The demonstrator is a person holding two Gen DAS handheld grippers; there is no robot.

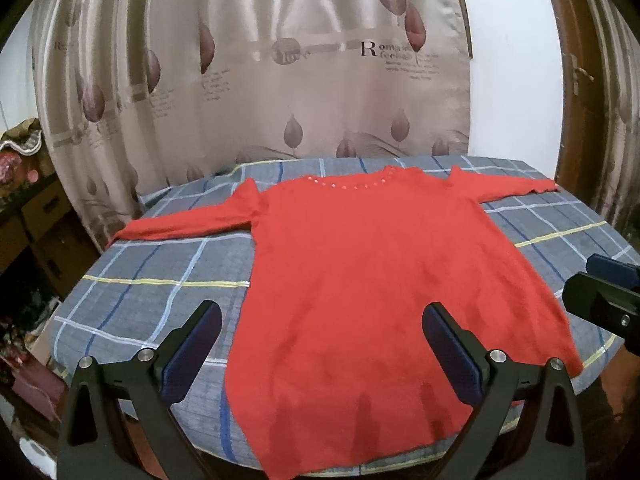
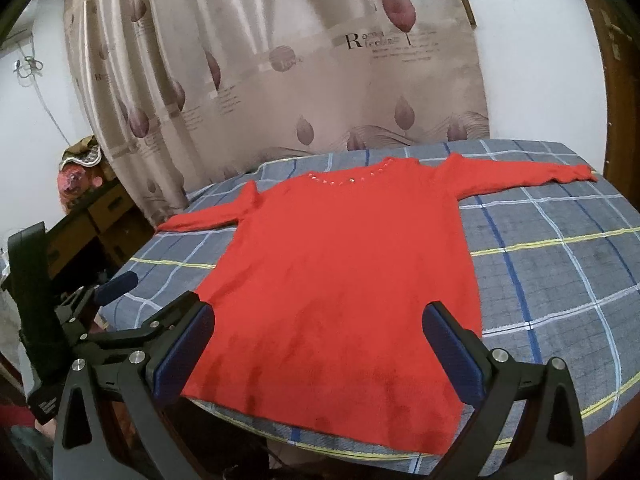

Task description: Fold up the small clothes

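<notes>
The red sweater [image 1: 360, 280] lies flat and face up on the plaid-covered table [image 1: 160, 264], hem toward the person, beaded neckline at the far edge near the curtain [image 1: 260, 80], both sleeves stretched out sideways. Its long axis runs straight away from both tools; the sleeve line crosses it at right angles. The left gripper [image 1: 322, 344] hangs over the near edge with jaws spread wide, holding nothing, above the left half of the hem. The right gripper [image 2: 320, 344] is likewise spread and empty, above the right half of the hem. Neither touches the cloth. Judged from this layout, each sleeve is nearer its own-side tool, and the first fold probably calls for a reach forward and outward to a sleeve or side seam. The left wrist view shows the hem overhanging the near table edge; the right wrist view shows the right cuff [image 2: 576, 172] more clearly, near the table's far right edge.
</notes>
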